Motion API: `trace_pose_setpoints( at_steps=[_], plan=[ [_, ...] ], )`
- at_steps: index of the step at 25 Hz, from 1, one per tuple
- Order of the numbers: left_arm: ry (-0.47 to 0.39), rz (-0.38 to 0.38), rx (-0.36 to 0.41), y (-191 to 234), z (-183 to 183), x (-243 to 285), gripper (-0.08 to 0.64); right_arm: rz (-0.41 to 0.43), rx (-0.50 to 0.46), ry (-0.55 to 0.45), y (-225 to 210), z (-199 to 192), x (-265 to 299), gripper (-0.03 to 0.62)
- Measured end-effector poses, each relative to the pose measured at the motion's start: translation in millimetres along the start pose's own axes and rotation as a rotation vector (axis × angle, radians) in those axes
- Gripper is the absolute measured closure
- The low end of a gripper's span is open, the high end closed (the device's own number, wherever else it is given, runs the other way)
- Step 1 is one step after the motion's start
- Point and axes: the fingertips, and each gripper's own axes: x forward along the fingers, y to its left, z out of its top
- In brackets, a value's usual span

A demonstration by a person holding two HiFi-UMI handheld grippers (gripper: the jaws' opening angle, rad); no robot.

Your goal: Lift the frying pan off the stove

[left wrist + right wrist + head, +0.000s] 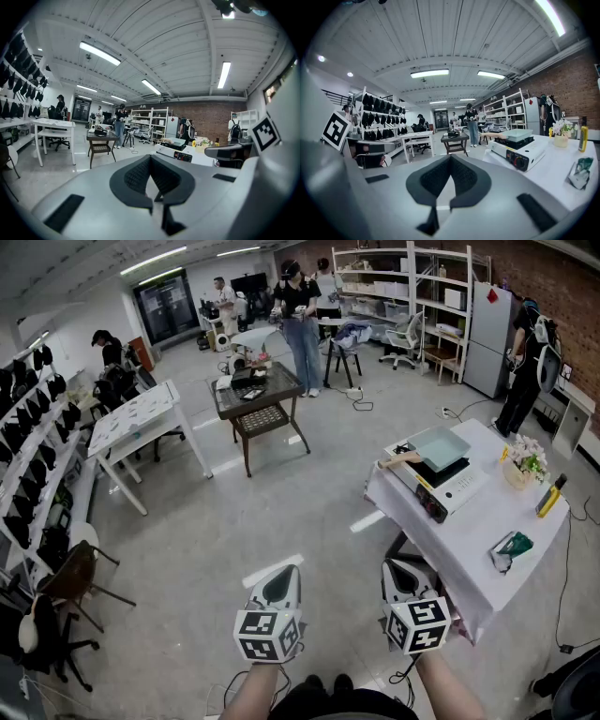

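Head view: left gripper (283, 574) and right gripper (397, 570) both clenched, empty; frying pan (439, 448) sits on stove (448, 486), well ahead and right of both

Left gripper view: jaws together, nothing between, pan far off ahead-right

Right gripper view: jaws together, empty, pan ahead-right on stove, well apart

Judged: nothing done yet; approach, grip on handle (398, 461) and lift all left

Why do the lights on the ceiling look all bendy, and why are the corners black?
Left gripper view: the wide-angle lens bows the long white ceiling lights and blackens the corners. Right gripper view: the same round bending. Head view: bright patches glare on the shiny grey floor.
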Motion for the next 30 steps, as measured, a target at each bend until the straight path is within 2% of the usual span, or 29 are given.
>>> trace_pose_setpoints(
  at_steps=[10, 15, 23, 30],
  plan=[
    [0.019, -0.033, -0.012, -4, -7, 6, 0.545, -0.048, 0.015, -0.018, -14, -1, 1, 0.588],
    [0.018, -0.025, -0.002, -7, -6, 8, 0.529, -0.027, 0.032, -0.005, -17, -3, 1, 0.496],
    [0.032, -0.035, -0.016, -4, -14, 21, 0.458, 0.015, 0.106, 0.028, -21, -15, 11, 0.41],
    [0.058, -0.061, -0.02, 15, -14, 59, 0.448, -0.006, 0.145, 0.039, -37, -13, 45, 0.364]
  ],
)
